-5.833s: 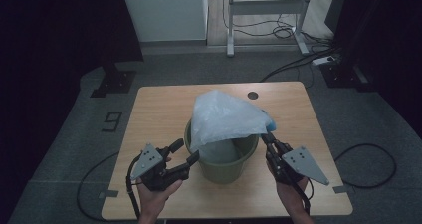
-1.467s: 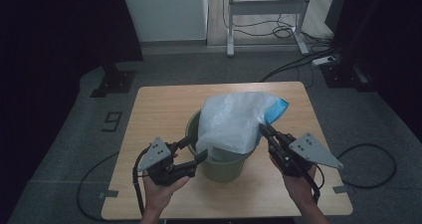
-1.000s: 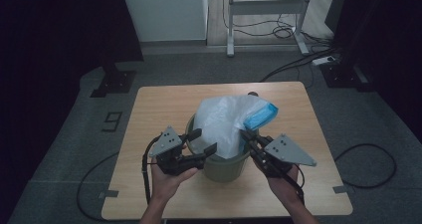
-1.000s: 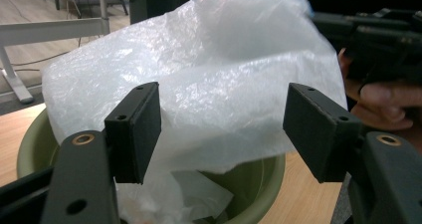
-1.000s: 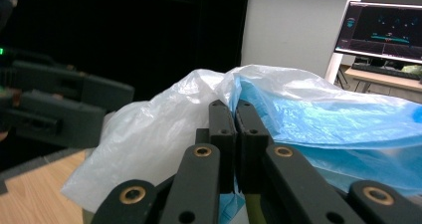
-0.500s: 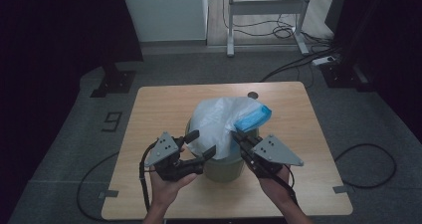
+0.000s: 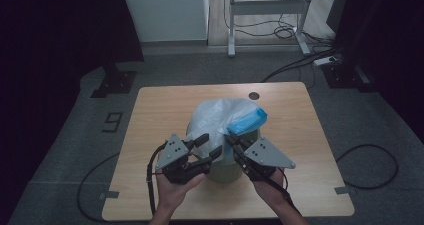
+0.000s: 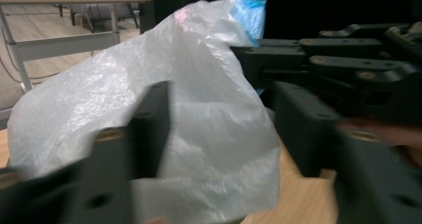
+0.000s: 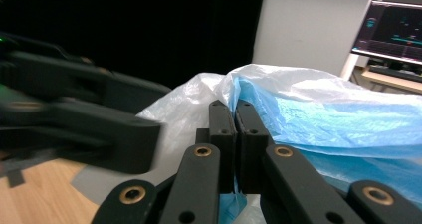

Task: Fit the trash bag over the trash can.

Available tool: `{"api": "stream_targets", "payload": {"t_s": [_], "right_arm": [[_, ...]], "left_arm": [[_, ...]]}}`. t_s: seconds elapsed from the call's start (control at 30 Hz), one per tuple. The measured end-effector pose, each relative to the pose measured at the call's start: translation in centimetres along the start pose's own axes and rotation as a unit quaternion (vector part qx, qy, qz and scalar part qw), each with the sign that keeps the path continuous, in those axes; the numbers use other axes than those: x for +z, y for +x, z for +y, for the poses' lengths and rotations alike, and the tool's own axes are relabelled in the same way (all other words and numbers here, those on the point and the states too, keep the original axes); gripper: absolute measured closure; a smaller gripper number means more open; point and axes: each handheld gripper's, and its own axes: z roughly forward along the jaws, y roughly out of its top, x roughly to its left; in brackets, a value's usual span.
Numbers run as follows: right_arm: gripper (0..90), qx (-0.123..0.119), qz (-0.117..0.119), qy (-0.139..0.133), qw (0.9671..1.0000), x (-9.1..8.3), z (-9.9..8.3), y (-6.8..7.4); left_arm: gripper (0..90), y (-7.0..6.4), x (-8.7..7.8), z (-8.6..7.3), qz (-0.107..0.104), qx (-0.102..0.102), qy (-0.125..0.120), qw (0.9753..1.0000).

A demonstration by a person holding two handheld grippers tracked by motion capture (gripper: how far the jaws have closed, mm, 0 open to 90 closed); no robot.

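Right tool (image 7: 231,136), black, two-jawed, grey three-cornered plate on top: jaws pressed together on a fold of thin white-and-blue plastic bag (image 7: 227,119); in the right gripper view (image 9: 235,115) blue film is pinched between them. Left tool (image 7: 210,146): jaws spread wide, nothing between them; in the left gripper view (image 8: 219,134) they stand either side of the bag's near face (image 8: 164,109), touching or not, cannot tell.

Person's hands come in from the near edge of the light wooden worktop (image 7: 150,115), left hand (image 7: 175,185), right hand (image 7: 270,185), a black cable trailing from each tool.

Bag drapes over a round olive-green bucket (image 7: 225,171) near the worktop's middle, just ahead of both tools. Its blue part (image 7: 247,121) lies on the right, far side.

Small dark round hole (image 7: 254,95) near the far edge. Beyond: grey floor, white metal frame legs (image 7: 265,15), loose cables.
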Motion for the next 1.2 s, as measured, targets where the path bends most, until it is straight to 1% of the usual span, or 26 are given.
{"api": "stream_targets", "payload": {"t_s": [0.03,0.07,0.1,0.13,0.17,0.23,0.27,0.3,0.37,0.43,0.47,0.5,0.57,0.63,0.7,0.93,0.97,1.1,1.13,1.2], "right_arm": [[86.7,0.001,0.002,-0.002,1.0000,-0.1,0.0,0.0],[86.1,0.001,0.005,-0.004,1.0000,-0.1,0.0,0.0],[84.6,0.003,0.008,-0.005,1.0000,-0.2,0.0,0.0],[76.2,0.010,0.015,-0.011,0.9998,-0.4,-0.1,-0.1],[76.2,0.010,0.015,-0.011,0.9998,-0.4,-0.1,-0.1],[65.6,0.017,0.022,-0.022,0.9994,-0.9,-0.4,-0.2],[65.6,0.017,0.022,-0.022,0.9994,-0.9,-0.4,-0.2],[64.0,0.018,0.023,-0.024,0.9993,-1.2,-0.6,-0.2],[64.5,0.021,0.026,-0.024,0.9992,-1.6,-0.9,-0.4],[67.7,0.022,0.031,-0.023,0.9990,-1.9,-1.2,-0.6],[68.9,0.028,0.040,-0.026,0.9985,-2.0,-1.3,-0.9],[72.3,0.032,0.046,-0.027,0.9981,-2.0,-1.4,-1.1],[73.4,0.033,0.048,-0.027,0.9979,-2.0,-1.4,-1.2],[75.5,0.036,0.055,-0.030,0.9974,-2.1,-1.3,-1.4],[75.5,0.036,0.054,-0.033,0.9974,-2.2,-1.2,-1.5],[74.3,0.035,0.035,-0.041,0.9979,-3.0,-1.1,-2.1],[73.1,0.037,0.031,-0.042,0.9979,-3.1,-1.1,-2.3],[70.4,0.042,0.026,-0.043,0.9979,-3.2,-1.0,-2.6],[68.3,0.044,0.022,-0.041,0.9980,-3.1,-1.0,-2.8],[66.7,0.047,0.020,-0.040,0.9979,-3.0,-1.0,-3.0]], "left_arm": [[62.1,0.1,0.0,-0.1,-0.003,0.001,-0.001,1.0000],[70.9,0.2,0.1,-0.2,-0.005,0.001,-0.004,1.0000],[75.6,0.3,0.0,-0.2,-0.006,-0.001,-0.007,1.0000],[84.1,0.5,0.0,-0.3,-0.004,-0.001,-0.012,0.9999],[84.1,0.6,0.0,-0.4,-0.003,-0.003,-0.017,0.9999],[88.5,1.0,-0.2,-0.6,-0.006,-0.014,-0.030,0.9994],[88.5,1.2,-0.3,-0.7,-0.009,-0.021,-0.038,0.9990],[88.7,1.4,-0.4,-0.8,-0.011,-0.026,-0.044,0.9986],[89.1,1.6,-0.7,-0.8,-0.018,-0.032,-0.055,0.9978],[89.3,1.8,-0.8,-0.8,-0.031,-0.036,-0.055,0.9974],[89.2,1.8,-0.8,-0.8,-0.033,-0.037,-0.054,0.9973],[89.3,1.8,-0.8,-0.8,-0.035,-0.038,-0.053,0.9973],[89.3,1.8,-0.8,-0.8,-0.036,-0.038,-0.053,0.9972],[89.2,1.8,-0.7,-0.9,-0.036,-0.037,-0.049,0.9975],[89.3,1.9,-0.6,-0.9,-0.036,-0.038,-0.047,0.9975],[89.3,2.5,-0.8,-1.5,-0.036,-0.052,-0.049,0.9968],[89.3,2.5,-0.8,-1.5,-0.038,-0.055,-0.050,0.9965],[89.3,2.6,-0.8,-1.6,-0.039,-0.056,-0.050,0.9964],[89.3,2.5,-0.8,-1.5,-0.038,-0.056,-0.050,0.9964],[89.2,2.5,-0.8,-1.5,-0.039,-0.055,-0.049,0.9965]]}}
